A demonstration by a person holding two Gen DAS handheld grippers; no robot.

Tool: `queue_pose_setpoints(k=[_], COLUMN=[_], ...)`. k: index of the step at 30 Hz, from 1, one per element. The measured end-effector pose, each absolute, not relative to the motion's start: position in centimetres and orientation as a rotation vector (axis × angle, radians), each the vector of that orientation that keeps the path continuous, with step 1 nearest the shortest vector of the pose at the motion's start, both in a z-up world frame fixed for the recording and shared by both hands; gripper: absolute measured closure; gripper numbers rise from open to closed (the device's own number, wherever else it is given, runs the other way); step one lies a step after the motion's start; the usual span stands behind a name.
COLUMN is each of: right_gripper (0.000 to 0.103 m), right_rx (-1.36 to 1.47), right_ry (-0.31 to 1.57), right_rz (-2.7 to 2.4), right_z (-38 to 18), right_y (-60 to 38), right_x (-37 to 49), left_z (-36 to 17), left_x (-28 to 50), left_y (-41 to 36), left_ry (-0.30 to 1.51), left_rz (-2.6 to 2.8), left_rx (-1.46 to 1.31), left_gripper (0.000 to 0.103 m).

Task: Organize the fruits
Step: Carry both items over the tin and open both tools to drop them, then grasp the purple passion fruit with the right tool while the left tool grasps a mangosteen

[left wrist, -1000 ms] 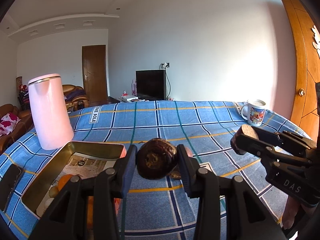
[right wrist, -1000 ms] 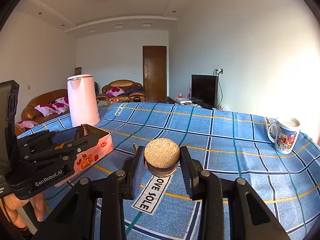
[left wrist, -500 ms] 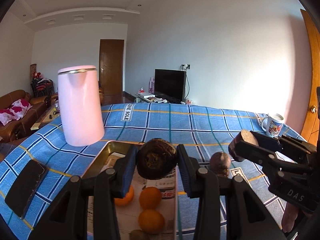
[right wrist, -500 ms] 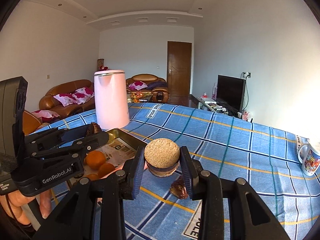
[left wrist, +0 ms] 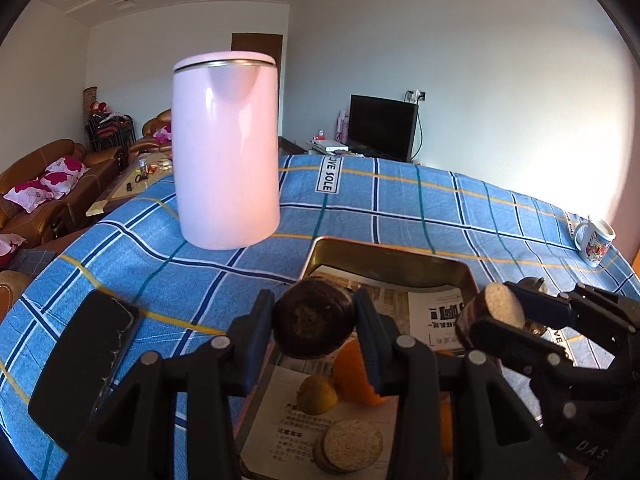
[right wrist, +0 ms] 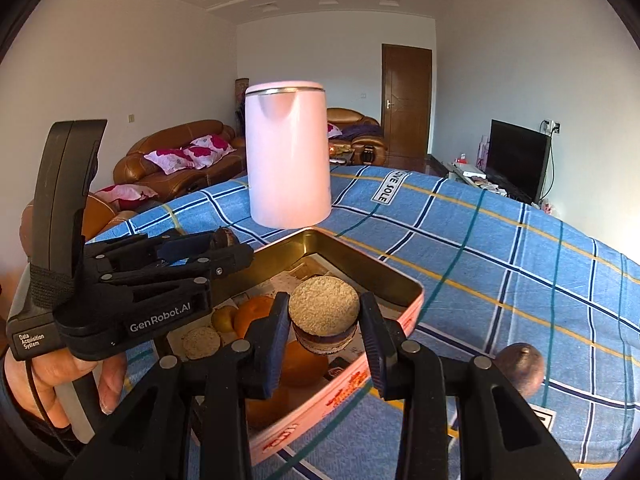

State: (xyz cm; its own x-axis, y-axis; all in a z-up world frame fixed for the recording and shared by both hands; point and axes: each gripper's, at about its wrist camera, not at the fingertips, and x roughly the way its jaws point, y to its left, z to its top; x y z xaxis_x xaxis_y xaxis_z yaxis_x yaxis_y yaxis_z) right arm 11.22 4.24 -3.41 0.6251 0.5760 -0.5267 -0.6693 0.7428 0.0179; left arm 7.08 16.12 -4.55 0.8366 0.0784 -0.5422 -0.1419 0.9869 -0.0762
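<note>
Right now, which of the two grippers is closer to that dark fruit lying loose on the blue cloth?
Right. The right gripper hovers at the tray's edge beside the dark fruit; the left gripper is beyond it, over the tray's far side.

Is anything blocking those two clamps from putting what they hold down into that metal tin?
Nothing visible blocks them. The left gripper and right gripper each hold a dark round fruit above the open tin. Only oranges and other pieces already lie on the tin's floor, leaving bare paper beside them.
</note>
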Motion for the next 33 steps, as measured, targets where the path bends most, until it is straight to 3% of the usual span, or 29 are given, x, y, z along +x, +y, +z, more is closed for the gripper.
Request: queue_pose_setpoints(k=[8, 11, 13, 15, 20, 22, 33], right_gripper=[0.066, 0.066, 0.051, 0.041, 0.037, 0.024, 0.023], right_rx=[-0.249, -0.247, -0.215, -0.202, -0.22, -0.188, -0.04], right_ry=[0.619, 0.634, 0.627, 0.614, 0.539, 0.544, 0.749], right_rz=[0.72, 0.719, 0.71, 0.7, 0.58, 0.498, 0.378], right_z=[-5.6, -5.8, -5.4, -4.9, -3.4, -3.2, -6.0], right_y=[7.9, 7.8, 6.9, 5.8, 0.1, -2.6, -6.1], right_x=[12.5, 12.7, 12.8, 12.7, 12.5, 13.5, 19.2], left_z=[-5.0, -4.8, -4.4, -3.8, -2.8, -2.6, -2.9], left_x=[7.3, 6.9, 6.4, 6.0, 5.4, 5.5, 6.8], left_y=[16.9, 17.0, 16.7, 16.2, 13.2, 11.7, 6.2], left_ry=[0.586, 0.572, 0.548, 0.533, 0.494, 0.486, 0.506], left_rz=[0.111, 0.126, 0.131, 0.131, 0.097, 0.077, 0.009], left_rx=[-0.116, -0.119, -0.13, -0.128, -0.099, -0.095, -0.029], left_gripper=[0.059, 0.043, 0.031, 0.028, 0.02, 0.014, 0.014])
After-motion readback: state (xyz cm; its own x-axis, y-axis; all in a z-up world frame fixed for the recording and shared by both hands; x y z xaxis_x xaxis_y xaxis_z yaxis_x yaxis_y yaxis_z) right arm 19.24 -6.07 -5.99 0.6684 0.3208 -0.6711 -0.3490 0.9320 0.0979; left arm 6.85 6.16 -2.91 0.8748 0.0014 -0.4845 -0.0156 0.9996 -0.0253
